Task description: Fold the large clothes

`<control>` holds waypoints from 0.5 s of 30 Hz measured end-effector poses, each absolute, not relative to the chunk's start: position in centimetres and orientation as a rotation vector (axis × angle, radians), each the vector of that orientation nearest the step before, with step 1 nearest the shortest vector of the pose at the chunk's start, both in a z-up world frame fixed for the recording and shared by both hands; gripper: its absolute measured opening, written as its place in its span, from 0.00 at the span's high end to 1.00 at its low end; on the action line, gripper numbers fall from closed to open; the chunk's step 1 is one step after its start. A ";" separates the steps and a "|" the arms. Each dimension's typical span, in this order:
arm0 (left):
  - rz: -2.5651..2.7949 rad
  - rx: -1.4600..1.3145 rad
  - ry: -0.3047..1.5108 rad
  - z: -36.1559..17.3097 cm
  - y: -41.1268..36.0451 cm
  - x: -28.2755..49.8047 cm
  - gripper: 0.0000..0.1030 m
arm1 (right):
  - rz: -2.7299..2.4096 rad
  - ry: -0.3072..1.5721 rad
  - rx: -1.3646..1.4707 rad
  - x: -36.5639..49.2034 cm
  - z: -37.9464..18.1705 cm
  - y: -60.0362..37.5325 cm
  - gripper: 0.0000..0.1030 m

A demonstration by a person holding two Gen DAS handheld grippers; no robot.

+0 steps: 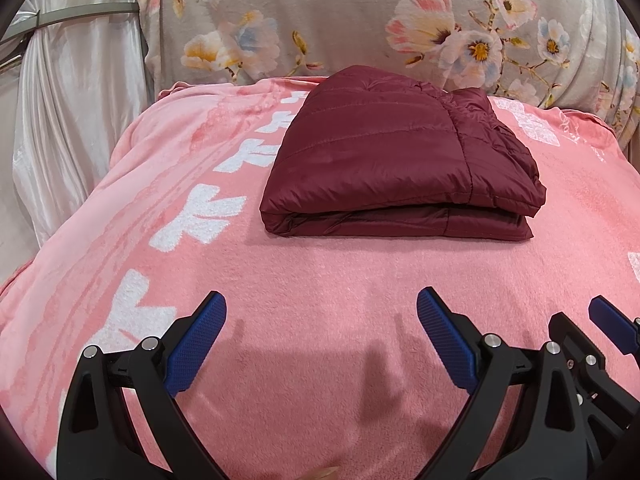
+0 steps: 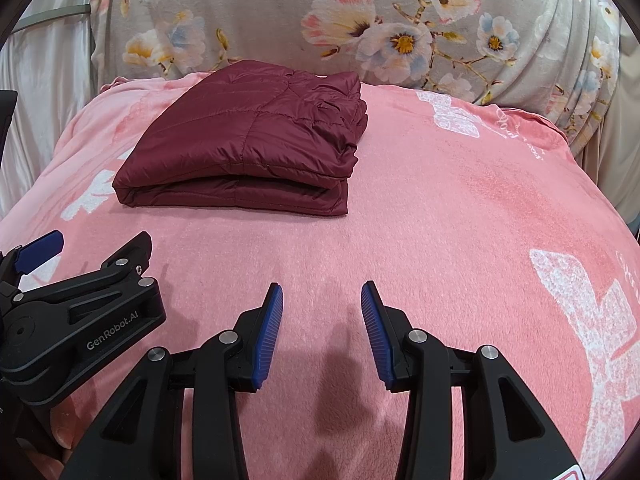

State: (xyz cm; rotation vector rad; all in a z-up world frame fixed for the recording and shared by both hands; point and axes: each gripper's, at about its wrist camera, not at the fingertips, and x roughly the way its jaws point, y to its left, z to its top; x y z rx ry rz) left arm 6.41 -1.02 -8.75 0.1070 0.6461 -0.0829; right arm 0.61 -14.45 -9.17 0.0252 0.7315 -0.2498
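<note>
Jacket (image 1: 396, 164): maroon quilted, folded into a compact stack of layers, lying flat on the pink blanket (image 1: 304, 280) toward the far side, just before the floral cushion (image 1: 360, 12).
Fold state: looks finished; edges roughly line up, right side bunches slightly.
Left gripper (image 1: 322, 312): fingers spread wide, holding nothing, hovering over bare blanket well short of the jacket.
Right gripper (image 2: 322, 300): fingers apart, empty, also over the blanket near the person.
Why apart: both tools sit clear of the cloth, likely so the stack rests undisturbed.
Side by side: grippers close together, each visible in the other's view.
Risk: slippery puffy fabric may spring open.
</note>
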 end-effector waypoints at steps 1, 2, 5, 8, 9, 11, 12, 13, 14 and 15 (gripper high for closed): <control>-0.082 0.107 0.645 -8.8 -1.0 6.4 0.09 | -0.249 0.732 0.025 0.6 -9.2 -14.5 0.60; -0.082 0.107 0.645 -8.8 -1.1 6.3 0.09 | -0.250 0.732 0.025 0.6 -9.2 -14.5 0.60; -0.081 0.106 0.645 -8.8 -1.1 6.3 0.09 | -0.249 0.732 0.025 0.6 -9.2 -14.5 0.60; -0.082 0.108 0.645 -8.8 -1.0 6.4 0.09 | -0.249 0.732 0.024 0.6 -9.2 -14.5 0.60; -0.081 0.108 0.645 -8.8 -1.1 6.4 0.09 | -0.250 0.732 0.024 0.6 -9.2 -14.5 0.60; -0.080 0.107 0.645 -8.8 -1.1 6.3 0.09 | -0.250 0.732 0.023 0.6 -9.2 -14.5 0.60; -0.080 0.108 0.645 -8.8 -1.1 6.3 0.09 | -0.249 0.732 0.024 0.6 -9.2 -14.5 0.60; -0.081 0.108 0.645 -8.8 -1.1 6.3 0.09 | -0.250 0.732 0.025 0.6 -9.2 -14.5 0.60; -0.080 0.110 0.645 -8.8 -1.1 6.4 0.09 | -0.250 0.732 0.024 0.6 -9.2 -14.5 0.60; -0.081 0.110 0.646 -8.8 -1.1 6.3 0.09 | -0.250 0.732 0.025 0.6 -9.2 -14.4 0.60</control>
